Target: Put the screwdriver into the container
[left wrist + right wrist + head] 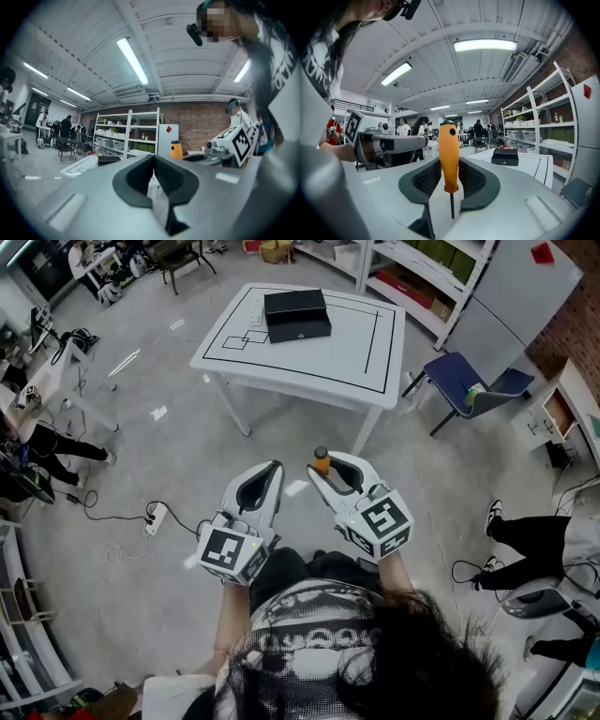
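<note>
Room: a workshop with a grey floor (187, 427), metal shelving (412, 268) along the far wall and a blue chair (466, 382) to the right of the table.
Table: a white table (361, 357) marked with black outlines stands ahead of the person, well apart from both grippers.
Container: a black box (296, 315) lies on the tabletop near its far edge, partly over the small drawn squares; whether it is open on top cannot be told.
Screwdriver: the screwdriver (449, 152) has an orange handle with a black cap. It stands upright between the right gripper's jaws, its thin shaft running back toward the gripper body. It is in the air over the floor, short of the table and far from the container.
Right gripper: the right gripper (328, 465) has its jaws standing wide but closed against the two sides of the handle, so the tool is held.
Left gripper: the left gripper (274, 468) is just beside the right one at about the same height. Its jaws are together at the tips and nothing is between them.
Floor items: a white power strip (156, 518) with its cable lies to the left of the person.
</note>
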Demonstrator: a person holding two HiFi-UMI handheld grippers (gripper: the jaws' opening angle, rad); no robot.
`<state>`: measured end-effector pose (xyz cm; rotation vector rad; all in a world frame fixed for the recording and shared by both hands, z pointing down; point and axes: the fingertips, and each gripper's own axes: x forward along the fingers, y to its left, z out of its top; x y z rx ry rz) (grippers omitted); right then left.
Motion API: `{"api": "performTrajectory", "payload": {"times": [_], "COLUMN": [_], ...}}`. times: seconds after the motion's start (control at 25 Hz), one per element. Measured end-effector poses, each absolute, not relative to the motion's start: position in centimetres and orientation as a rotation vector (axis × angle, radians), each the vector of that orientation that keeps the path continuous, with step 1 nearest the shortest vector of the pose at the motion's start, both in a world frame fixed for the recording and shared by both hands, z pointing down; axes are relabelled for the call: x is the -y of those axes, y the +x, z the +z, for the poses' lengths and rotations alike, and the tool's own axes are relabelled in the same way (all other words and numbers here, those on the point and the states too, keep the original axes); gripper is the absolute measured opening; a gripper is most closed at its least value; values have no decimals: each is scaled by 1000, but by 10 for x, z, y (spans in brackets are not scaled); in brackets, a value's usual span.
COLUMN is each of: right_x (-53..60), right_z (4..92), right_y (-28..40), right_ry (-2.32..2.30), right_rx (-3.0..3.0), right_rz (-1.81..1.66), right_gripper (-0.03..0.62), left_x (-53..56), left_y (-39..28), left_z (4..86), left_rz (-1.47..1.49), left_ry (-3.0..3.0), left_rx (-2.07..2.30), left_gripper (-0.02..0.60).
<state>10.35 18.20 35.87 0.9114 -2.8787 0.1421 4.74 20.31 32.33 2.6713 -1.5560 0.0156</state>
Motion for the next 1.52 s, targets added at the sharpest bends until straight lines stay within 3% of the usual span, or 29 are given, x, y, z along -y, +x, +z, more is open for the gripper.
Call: {"api": "performTrajectory", "payload": {"times": [0.6,1.52], "right_x": [-132,81], "right_z": [379,381], "right_y": [100,-43], "right_ry": [847,1048], "right_rx": [2883,2737], "right_rz": [206,214], "right_gripper": [115,115], "left_x": [-156,64], "left_y": [43,-102], "left_z": [342,337], "left_rz": [66,45], "left_ry": [2604,2758], "left_rx": [1579,1317], "left_gripper": [0,0]}}
